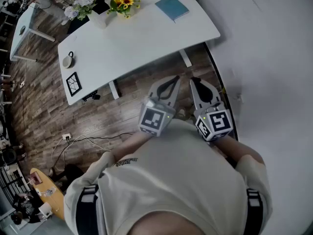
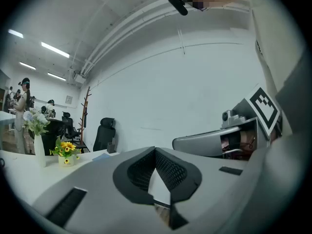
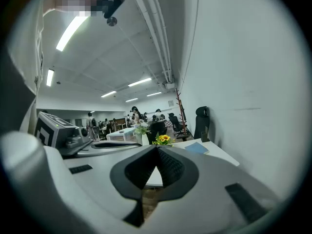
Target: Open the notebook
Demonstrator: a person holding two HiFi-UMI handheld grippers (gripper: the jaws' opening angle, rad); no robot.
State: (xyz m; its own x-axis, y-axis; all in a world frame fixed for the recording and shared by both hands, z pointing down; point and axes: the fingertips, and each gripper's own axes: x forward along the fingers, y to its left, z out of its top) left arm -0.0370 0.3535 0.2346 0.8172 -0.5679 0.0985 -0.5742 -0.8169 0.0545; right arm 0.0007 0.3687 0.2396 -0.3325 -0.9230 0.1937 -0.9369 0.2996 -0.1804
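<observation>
The flat blue rectangular notebook [image 1: 172,7] lies closed, cover up, near the far right corner of the long white desk [image 1: 146,38], with bare tabletop all round it. In the right gripper view it [image 3: 197,148] shows as a thin blue slab on the desk's end by the wall. Farther left along the same edge stands a small pot of yellow sunflowers [image 1: 123,4], then a white vase of pale flowers [image 1: 79,6]. At the desk's opposite end sit a small round grey object [image 1: 68,60] and a black-framed square panel [image 1: 73,83], possibly a clock and a charging pad, though they are too small to tell. The desk stands on a brown wood-plank floor [image 1: 44,111] beside a plain white wall [image 1: 274,58]. Both grippers are well apart from the desk, held side by side close to the person's chest. The grey left gripper [image 1: 172,80] has its jaws closed tip to tip with nothing between them, and the grey right gripper [image 1: 193,81] is likewise closed and empty.
</observation>
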